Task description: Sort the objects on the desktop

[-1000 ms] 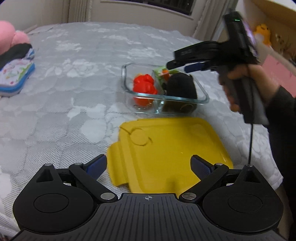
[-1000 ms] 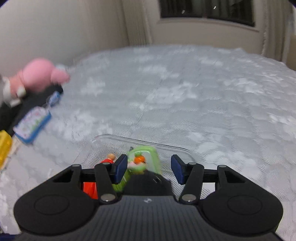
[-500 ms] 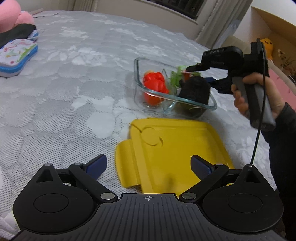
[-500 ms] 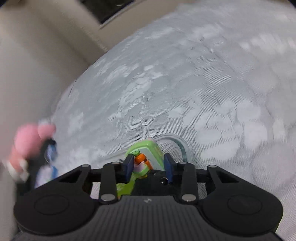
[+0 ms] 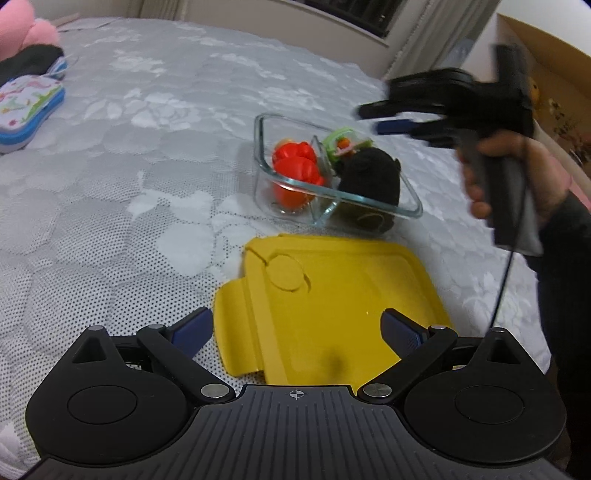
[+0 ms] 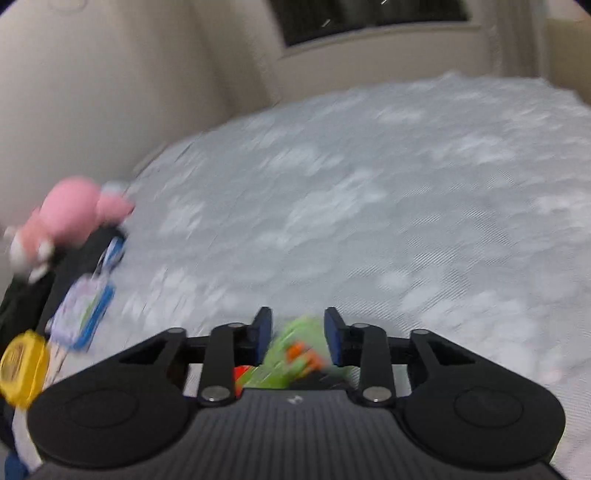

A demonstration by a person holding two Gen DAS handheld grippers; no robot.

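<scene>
**Glass box filled, yellow lid beside it**

Near the middle of the left wrist view, a clear glass container (image 5: 413,210) sits on the white patterned cloth (image 5: 147,184), split by a glass divider. Its left compartment holds a red toy (image 5: 295,166). Its right compartment holds a black plush (image 5: 369,177), with a green toy (image 5: 343,142) with orange details at the far end behind it.

Just below the container in the frame lies a yellow lid (image 5: 351,291), flat on the cloth, its tab pointing left. The left gripper (image 5: 297,328) sits over the lid's near edge with its blue-padded jaws wide apart and nothing between them.

At the upper right of the same view a hand (image 5: 517,173) in a dark sleeve holds the right gripper (image 5: 373,118), blurred, above the right end of the container and apart from what lies in it. Its jaws are closing, with a gap left between the pads; in the right wrist view the right gripper (image 6: 297,334) shows the green toy (image 6: 291,354) blurred below and behind the pads, which do not press on it.

At the upper left of the left view lie a blue-edged pencil case (image 5: 26,107) and a pink plush (image 5: 26,29), well apart from the container. A small yellow object (image 6: 22,365) shows at the lower left of the right view
</scene>
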